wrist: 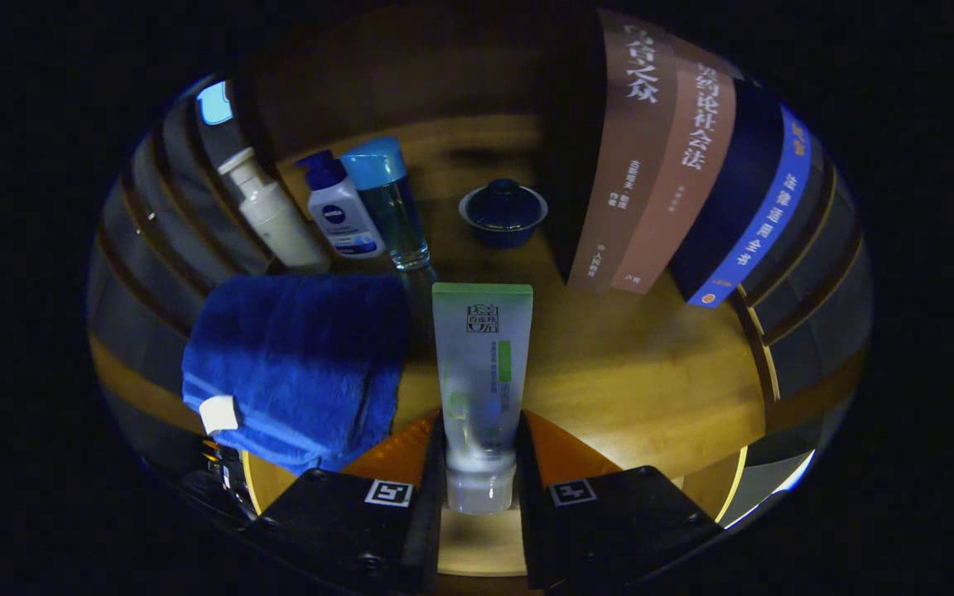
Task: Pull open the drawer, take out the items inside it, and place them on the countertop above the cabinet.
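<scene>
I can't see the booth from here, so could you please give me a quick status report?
Gripper shut on translucent green-capped squeeze tube, over wooden countertop. Folded blue towel close beside it. Bottles, lidded blue cup beyond.

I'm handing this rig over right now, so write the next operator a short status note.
Gripper: jaws shut on the tube, held upright, cap down, above the wooden countertop.
Already on the countertop: blue towel, three bottles, lidded blue bowl, books.
Done: tube lifted.
Left: set the tube on the countertop, release. Whether anything remains in the drawer cannot be told.
</scene>
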`<control>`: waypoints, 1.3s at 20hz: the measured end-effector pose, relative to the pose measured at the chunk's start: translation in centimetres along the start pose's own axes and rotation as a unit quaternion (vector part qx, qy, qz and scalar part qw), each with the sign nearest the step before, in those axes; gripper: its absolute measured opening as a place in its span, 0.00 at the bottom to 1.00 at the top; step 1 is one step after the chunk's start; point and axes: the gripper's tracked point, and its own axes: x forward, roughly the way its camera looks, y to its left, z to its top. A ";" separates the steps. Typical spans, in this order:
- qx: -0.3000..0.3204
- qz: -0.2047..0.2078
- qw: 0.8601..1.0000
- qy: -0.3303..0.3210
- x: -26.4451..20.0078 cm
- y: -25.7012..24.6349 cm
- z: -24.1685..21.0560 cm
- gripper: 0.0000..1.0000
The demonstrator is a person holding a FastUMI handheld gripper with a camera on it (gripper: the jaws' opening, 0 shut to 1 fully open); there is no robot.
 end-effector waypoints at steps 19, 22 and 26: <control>0.021 0.002 0.999 -0.042 -1.9 -0.7 0.8 1.00; 0.020 0.009 0.995 -0.099 -5.7 -0.8 0.4 1.00; 0.009 0.016 0.983 -0.184 -11.5 -0.5 -2.1 1.00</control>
